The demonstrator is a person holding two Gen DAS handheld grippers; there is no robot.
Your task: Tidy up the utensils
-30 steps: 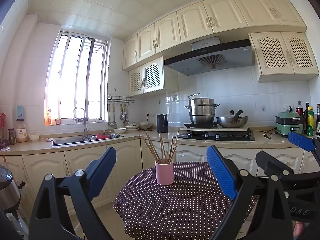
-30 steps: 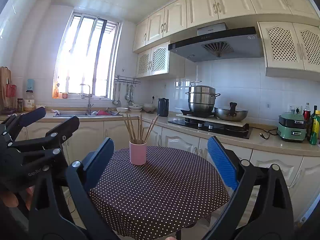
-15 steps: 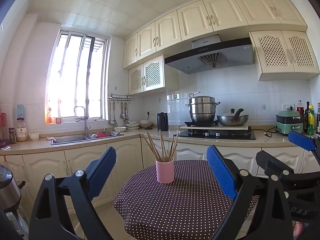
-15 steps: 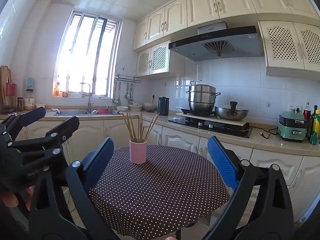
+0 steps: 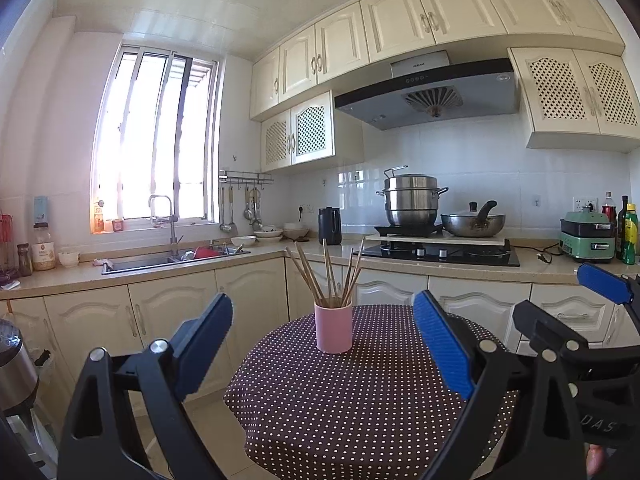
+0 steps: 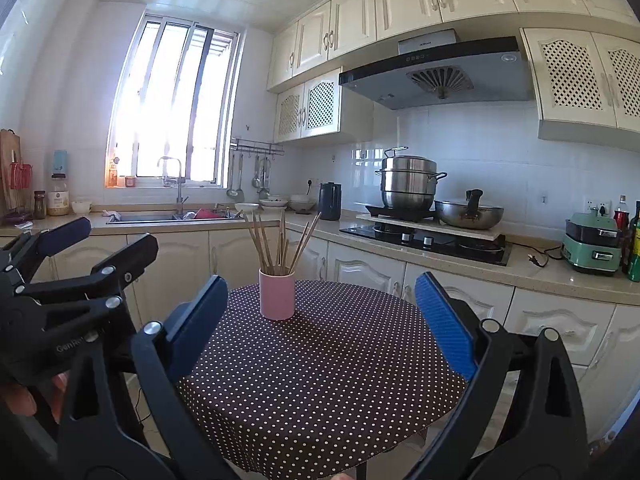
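Observation:
A pink cup (image 5: pixel 333 328) full of wooden chopsticks (image 5: pixel 326 276) stands upright near the far side of a round table with a dark polka-dot cloth (image 5: pixel 360 400). It also shows in the right wrist view (image 6: pixel 277 295), with its chopsticks (image 6: pixel 280 246). My left gripper (image 5: pixel 323 340) is open and empty, held above the table's near part, short of the cup. My right gripper (image 6: pixel 321 318) is open and empty, beside the left one. The right gripper shows at the right edge of the left wrist view (image 5: pixel 568 320); the left gripper shows at the left edge of the right wrist view (image 6: pixel 104 240).
A kitchen counter (image 5: pixel 400 266) runs behind the table with a sink (image 5: pixel 140 262), a black kettle (image 5: pixel 329 225), a hob with a steel steamer pot (image 5: pixel 411 205) and a pan (image 5: pixel 472 224), and a green appliance (image 5: pixel 587 240). Cabinets stand below and above.
Both views have shifted only slightly; the cup sits a touch higher in the left wrist view. Both grippers stay open and empty.

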